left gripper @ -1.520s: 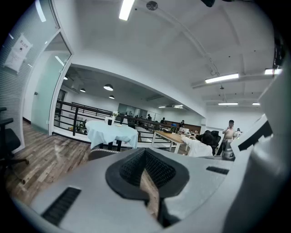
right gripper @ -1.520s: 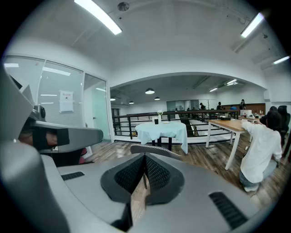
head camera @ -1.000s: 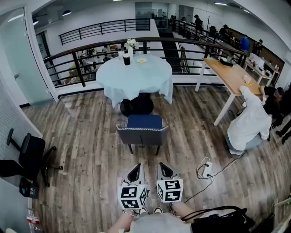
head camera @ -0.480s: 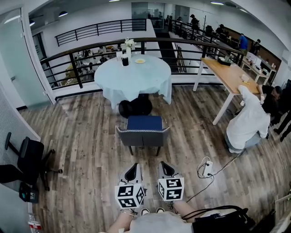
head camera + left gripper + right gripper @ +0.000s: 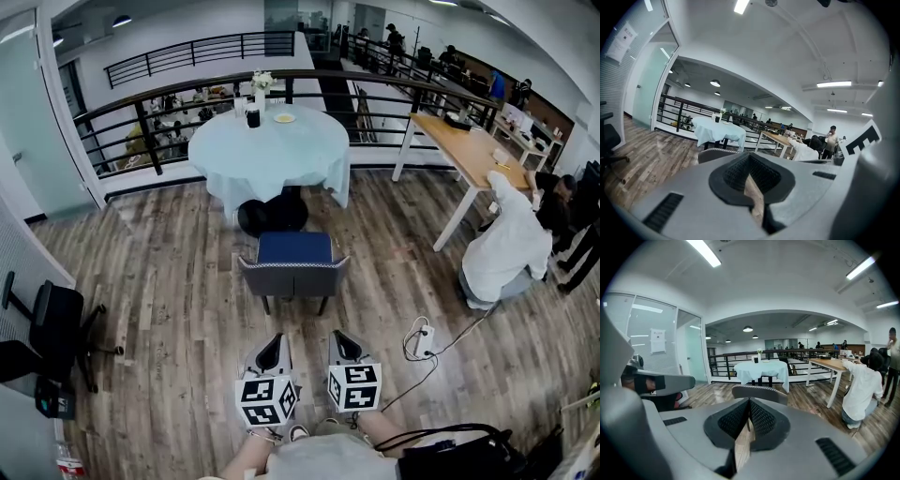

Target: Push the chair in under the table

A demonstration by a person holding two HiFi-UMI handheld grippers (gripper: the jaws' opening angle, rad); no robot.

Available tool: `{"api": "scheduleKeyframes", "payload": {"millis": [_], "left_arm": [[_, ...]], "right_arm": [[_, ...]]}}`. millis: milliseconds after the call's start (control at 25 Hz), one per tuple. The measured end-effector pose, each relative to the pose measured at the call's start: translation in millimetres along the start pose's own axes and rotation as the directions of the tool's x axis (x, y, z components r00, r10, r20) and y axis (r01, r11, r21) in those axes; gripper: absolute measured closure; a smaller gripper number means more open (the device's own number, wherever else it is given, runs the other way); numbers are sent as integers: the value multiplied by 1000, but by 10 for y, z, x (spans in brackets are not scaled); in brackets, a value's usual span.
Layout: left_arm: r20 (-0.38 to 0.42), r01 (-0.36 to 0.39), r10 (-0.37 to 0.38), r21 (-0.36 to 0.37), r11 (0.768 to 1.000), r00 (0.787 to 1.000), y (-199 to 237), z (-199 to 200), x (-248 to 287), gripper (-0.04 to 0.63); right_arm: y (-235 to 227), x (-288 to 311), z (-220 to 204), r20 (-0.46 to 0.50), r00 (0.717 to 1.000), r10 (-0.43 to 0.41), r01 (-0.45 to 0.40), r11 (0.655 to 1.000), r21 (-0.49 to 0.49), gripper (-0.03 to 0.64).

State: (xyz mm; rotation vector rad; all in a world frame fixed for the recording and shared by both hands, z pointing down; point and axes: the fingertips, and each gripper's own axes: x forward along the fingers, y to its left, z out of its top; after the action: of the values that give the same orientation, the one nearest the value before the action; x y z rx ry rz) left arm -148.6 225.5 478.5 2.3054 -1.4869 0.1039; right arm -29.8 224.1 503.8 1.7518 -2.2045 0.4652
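Left gripper [image 5: 272,349] and right gripper [image 5: 342,345]: both closed on nothing, side by side, tips toward 12 o'clock. Chair [image 5: 294,274] at 12, backrest facing me, apart from my tips, seat outside the table [image 5: 272,155] beyond. Closed jaws probably serve as blunt pushers.

The left tool [image 5: 274,341] and the right tool [image 5: 340,336] are held side by side at the near edge of the head view, close together but not touching. Both point away from the person and tip slightly downward. The jaws of each are pressed together, with nothing between them. The left marker cube [image 5: 265,401] and the right marker cube [image 5: 354,386] face up toward the head. Behind them, the left forearm [image 5: 246,459] and the right forearm [image 5: 377,429] reach forward from the body.
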Motion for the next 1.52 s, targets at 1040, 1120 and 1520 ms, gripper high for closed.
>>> {"api": "scheduleKeyframes", "payload": {"millis": [1040, 1120, 1520], "left_arm": [[-70, 17, -15, 31, 999, 997, 101, 134, 747, 592], [-71, 11, -9, 34, 999, 997, 99, 175, 855, 592], [-69, -27, 29, 33, 999, 997, -41, 314, 1432, 592]], "right_arm": [[-379, 619, 262, -24, 999, -31, 32, 999, 41, 601], [-437, 706, 316, -21, 999, -23, 24, 999, 42, 601], [-793, 1110, 503, -40, 999, 37, -37, 999, 13, 601]]}}
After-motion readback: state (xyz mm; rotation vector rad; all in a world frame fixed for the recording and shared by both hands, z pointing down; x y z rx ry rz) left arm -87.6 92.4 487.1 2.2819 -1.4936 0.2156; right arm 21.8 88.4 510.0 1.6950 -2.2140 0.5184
